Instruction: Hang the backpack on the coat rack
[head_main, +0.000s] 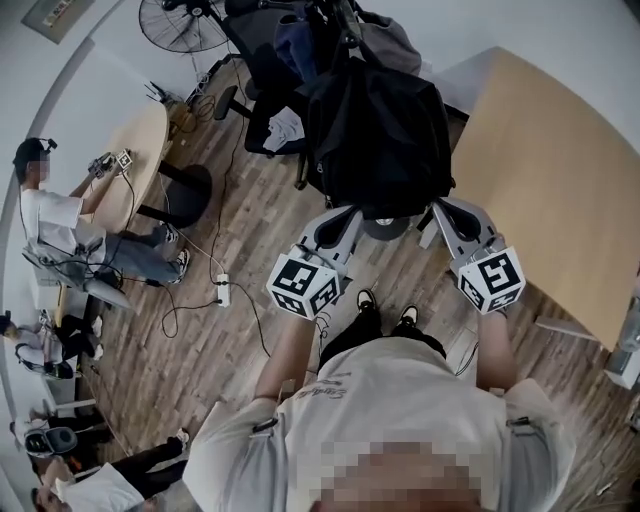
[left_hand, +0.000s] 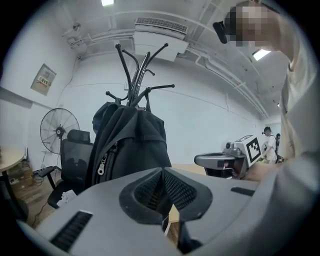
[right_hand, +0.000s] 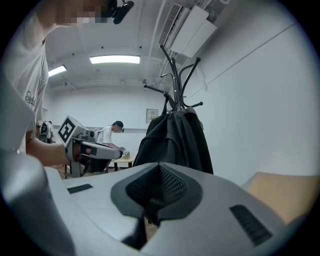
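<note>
Backpack (head_main: 380, 140) hangs from the hooks of the coat rack (left_hand: 137, 75), with its body upright against the pole. In the head view it sits at 12 o'clock, just beyond both tools.

Left gripper (left_hand: 162, 187): jaws together with nothing between them, positioned at 7 o'clock of the pack.

Right gripper (right_hand: 157, 185): jaws together and likewise empty, positioned at 5 o'clock of the pack.

Both gripper views show the pack ahead of the jaws, not in them.

Surroundings, head view:
- Wooden table (head_main: 560, 180) at 3 o'clock.
- Office chair (head_main: 260, 90) and fan (head_main: 180, 25) at 10 to 11 o'clock.
- Seated person (head_main: 45, 215) at 9 o'clock.
</note>
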